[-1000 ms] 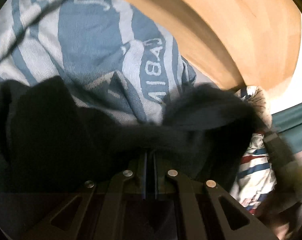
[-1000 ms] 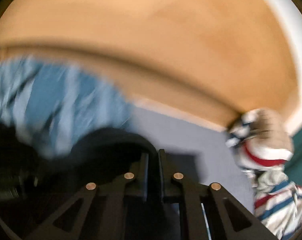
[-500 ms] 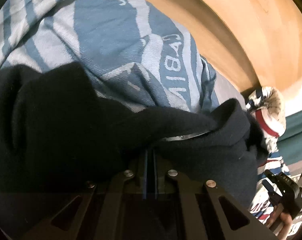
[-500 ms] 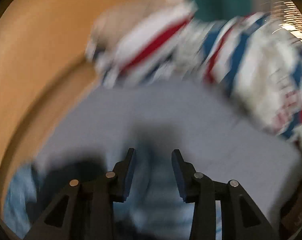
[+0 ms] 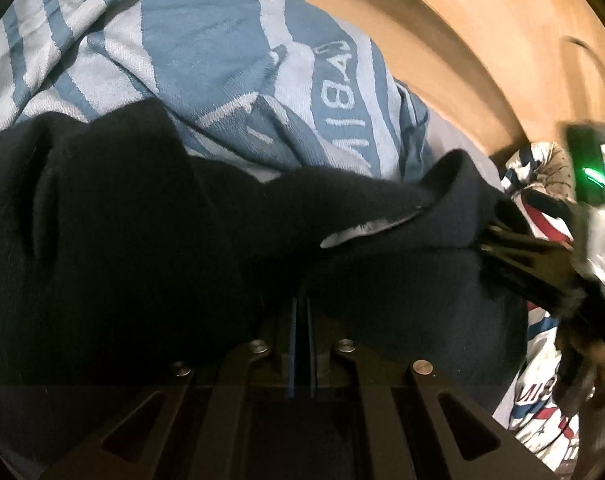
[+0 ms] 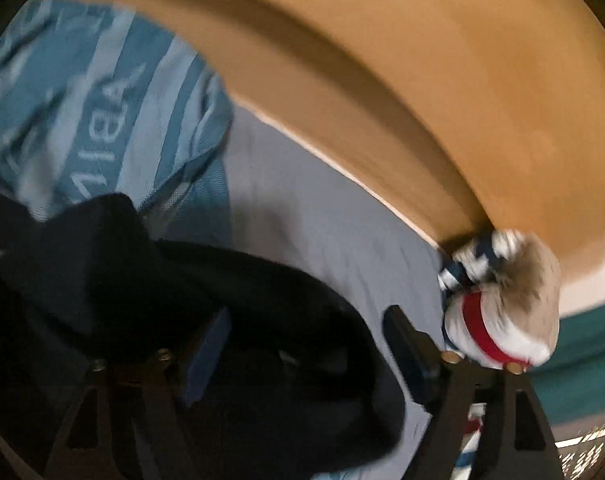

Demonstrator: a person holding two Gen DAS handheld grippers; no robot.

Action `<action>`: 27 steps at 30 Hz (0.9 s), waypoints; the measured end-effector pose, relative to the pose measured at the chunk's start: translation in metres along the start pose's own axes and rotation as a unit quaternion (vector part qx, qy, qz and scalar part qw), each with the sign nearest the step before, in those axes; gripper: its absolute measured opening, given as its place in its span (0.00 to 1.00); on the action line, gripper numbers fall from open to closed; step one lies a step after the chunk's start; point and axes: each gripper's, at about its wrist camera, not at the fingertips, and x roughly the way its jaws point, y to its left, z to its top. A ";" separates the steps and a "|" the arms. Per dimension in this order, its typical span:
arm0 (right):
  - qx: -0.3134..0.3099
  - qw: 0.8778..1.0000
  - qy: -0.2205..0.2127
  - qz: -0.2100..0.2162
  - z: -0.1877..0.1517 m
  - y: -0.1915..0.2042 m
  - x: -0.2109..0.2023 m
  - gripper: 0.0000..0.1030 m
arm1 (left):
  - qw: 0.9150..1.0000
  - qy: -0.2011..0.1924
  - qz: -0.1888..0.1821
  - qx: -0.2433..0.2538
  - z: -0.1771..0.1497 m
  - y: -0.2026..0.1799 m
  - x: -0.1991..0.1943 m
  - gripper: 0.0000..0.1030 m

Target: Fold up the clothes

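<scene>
A dark navy garment [image 5: 162, 240] lies bunched across the bed in the left wrist view. My left gripper [image 5: 300, 300] is shut on its near fold, and the cloth hides the fingertips. In the right wrist view my right gripper [image 6: 306, 340] has its jaws opening wide. The right end of the dark garment [image 6: 262, 300] lies between and under them, and neither pad presses on it. The left wrist view shows the right gripper [image 5: 490, 240] reaching in from the right, its fingers at the garment's right edge.
A blue and white patterned blanket [image 5: 222, 60] is heaped behind the garment. A wooden headboard [image 6: 422, 100] curves along the back. Grey sheet [image 6: 322, 220] shows to the right, and a crumpled white, red and blue striped cloth [image 6: 502, 320] lies at its far right end.
My right gripper let go of the dark garment, swung toward the striped cloth while opening, and came back to the garment's right end. The left gripper kept its hold and hardly moved.
</scene>
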 end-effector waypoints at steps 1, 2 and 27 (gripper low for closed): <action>-0.007 1.000 0.017 0.010 0.003 0.003 0.011 0.83 | 1.000 0.001 -0.001 -0.002 -0.001 0.000 0.000 0.05; -0.007 0.999 0.031 0.023 0.004 0.004 0.021 0.78 | 1.000 0.003 -0.002 -0.004 -0.001 0.000 0.001 0.05; 0.625 0.774 0.096 -0.036 -0.267 -0.182 0.030 0.56 | 0.999 -0.013 0.030 0.026 -0.010 -0.039 0.015 0.05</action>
